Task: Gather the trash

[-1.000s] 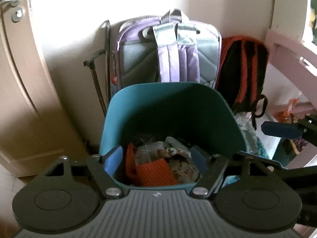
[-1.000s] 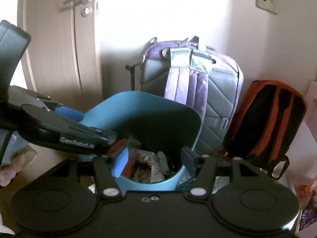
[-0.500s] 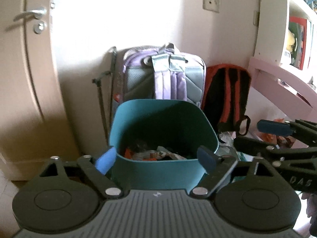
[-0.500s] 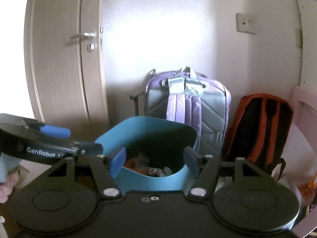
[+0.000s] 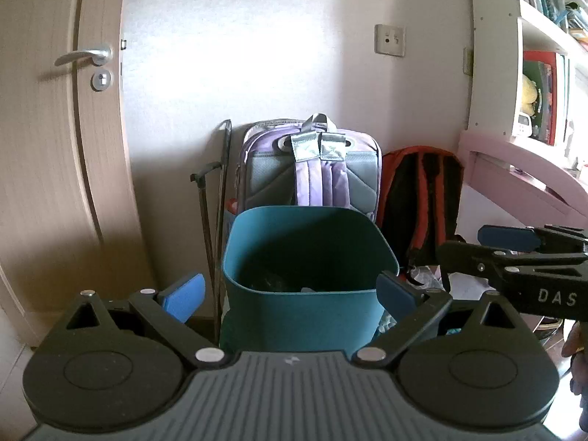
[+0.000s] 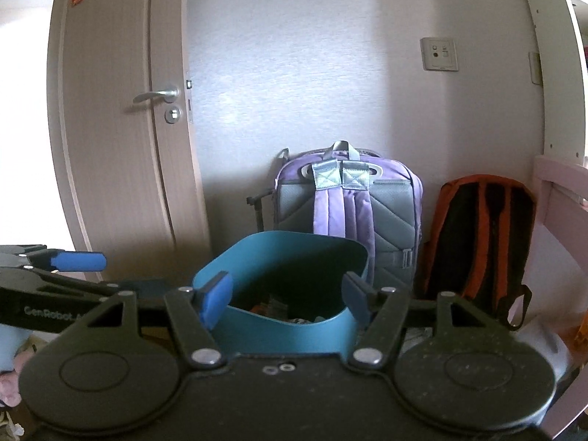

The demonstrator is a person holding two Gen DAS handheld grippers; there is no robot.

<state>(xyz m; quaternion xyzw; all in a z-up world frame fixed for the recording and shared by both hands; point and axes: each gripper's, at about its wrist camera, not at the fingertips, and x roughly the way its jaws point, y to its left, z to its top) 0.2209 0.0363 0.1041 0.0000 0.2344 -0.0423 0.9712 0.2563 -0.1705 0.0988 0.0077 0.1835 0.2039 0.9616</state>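
Note:
A teal trash bin [image 5: 305, 305] stands on the floor against the wall; it also shows in the right wrist view [image 6: 283, 330]. Crumpled trash [image 6: 283, 310] lies at its bottom, mostly hidden by the rim. My left gripper [image 5: 290, 292] is open and empty, held back from the bin's front rim. My right gripper [image 6: 284, 299] is open and empty, also in front of the bin. The right gripper shows at the right of the left wrist view [image 5: 514, 253], and the left gripper at the left of the right wrist view [image 6: 66, 279].
A purple and grey backpack [image 5: 312, 169] and a black and orange backpack [image 5: 422, 198] lean on the wall behind the bin. A wooden door [image 5: 55, 147] is at the left. A pink desk [image 5: 522, 172] with shelves is at the right.
Both grippers have pulled up and back from the bin, so it looks smaller and its contents are mostly hidden. Both stay open and empty.

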